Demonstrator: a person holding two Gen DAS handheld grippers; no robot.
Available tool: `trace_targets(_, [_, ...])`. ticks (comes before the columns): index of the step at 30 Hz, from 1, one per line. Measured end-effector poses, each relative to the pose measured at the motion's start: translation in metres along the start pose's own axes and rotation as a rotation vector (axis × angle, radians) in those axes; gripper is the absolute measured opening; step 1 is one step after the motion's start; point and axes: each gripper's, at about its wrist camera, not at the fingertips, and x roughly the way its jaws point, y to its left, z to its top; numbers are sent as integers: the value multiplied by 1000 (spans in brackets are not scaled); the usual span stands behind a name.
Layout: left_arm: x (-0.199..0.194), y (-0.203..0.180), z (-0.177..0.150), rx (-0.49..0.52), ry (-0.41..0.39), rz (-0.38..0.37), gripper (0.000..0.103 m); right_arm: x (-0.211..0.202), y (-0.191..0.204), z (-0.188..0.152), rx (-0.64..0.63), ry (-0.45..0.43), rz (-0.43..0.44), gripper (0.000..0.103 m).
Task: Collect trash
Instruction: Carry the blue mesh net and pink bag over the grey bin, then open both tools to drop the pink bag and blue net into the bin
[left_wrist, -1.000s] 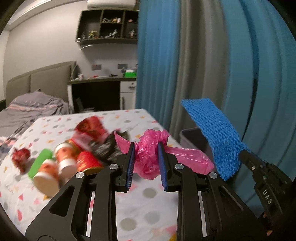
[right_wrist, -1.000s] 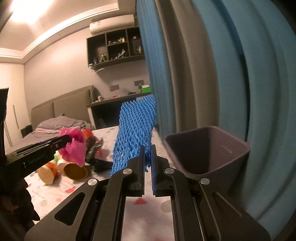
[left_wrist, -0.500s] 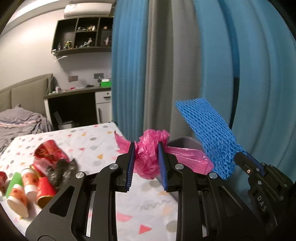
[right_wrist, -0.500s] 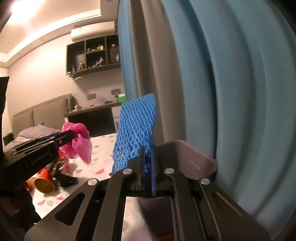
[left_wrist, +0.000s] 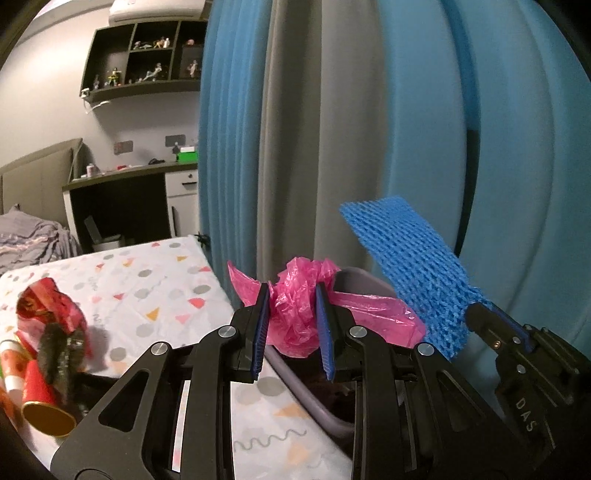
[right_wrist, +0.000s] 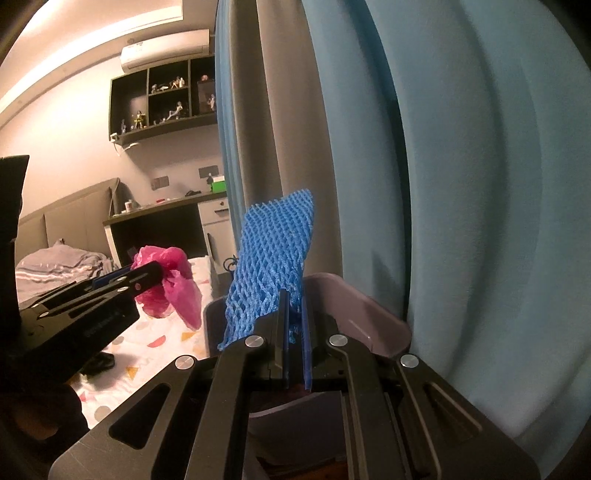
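Note:
My left gripper (left_wrist: 291, 295) is shut on a crumpled pink plastic bag (left_wrist: 295, 314) and holds it over the near rim of the grey trash bin (left_wrist: 306, 391). My right gripper (right_wrist: 293, 299) is shut on a blue foam net sleeve (right_wrist: 273, 254), which stands up above the bin (right_wrist: 362, 314). In the left wrist view the right gripper (left_wrist: 484, 314) sits to the right with the blue net (left_wrist: 410, 269) sticking up from it. In the right wrist view the left gripper (right_wrist: 147, 273) reaches in from the left with the pink bag (right_wrist: 170, 284).
More trash lies on the patterned tablecloth (left_wrist: 147, 295) at the left: red wrappers (left_wrist: 44, 306), paper cups (left_wrist: 37, 406), a dark wrapper (left_wrist: 59, 354). Blue and grey curtains (left_wrist: 332, 129) hang right behind the bin. A bed and a desk stand at the back.
Both grippers have swung right, away from the trash pile and over to the bin, each keeping its hold. The bin now lies directly under the pink bag and the blue net.

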Motion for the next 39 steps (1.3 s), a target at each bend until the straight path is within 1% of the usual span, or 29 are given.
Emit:
trace_targets(7, [17,-2,-7,-2,34,-3,24,21,0,3,-1,33,-7,6])
trace_targets(15, [34,-2,-11,-4,67,-2,24,35,1,6,-8,57,-3,6])
trace_targets(20, [42,-4,-12,0,78,-14,25,42,1,7,-6,70,-4,6])
trace_targets(24, [49,-1,-12,-12,93,-43,26,45,-1,6,-3,81,-1,7])
trace_targets(26, [50,-1,-13,-12,99,-63,32,47,-1,7,-2,83,-2,8])
trace_targets(27, [50,-2,-14,-11,98,-64,39,48,-3,7,-1,86,0,10])
trace_targets(28, [51,-1,-14,-8,94,-58,48,49,-3,7,4,92,1,18])
trace_targets(29, [51,-2,-15,-8,91,-56,52,48,-4,6,8,94,0,29])
trace_targets(30, [51,-1,-16,-11,88,-55,59,47,-5,6,13,93,2,33])
trace_targets(31, [50,0,-16,-16,86,-52,66,46,-4,6,13,90,-2,35])
trace_targets(35, [50,1,-17,-18,85,-30,73,42,-4,5,12,91,-16,36])
trace_targets(37, [49,2,-18,-21,85,-24,78,41,-5,4,14,92,-20,39])
trace_targets(39, [48,2,-19,-18,83,-17,79,39,-6,3,19,90,-27,41])
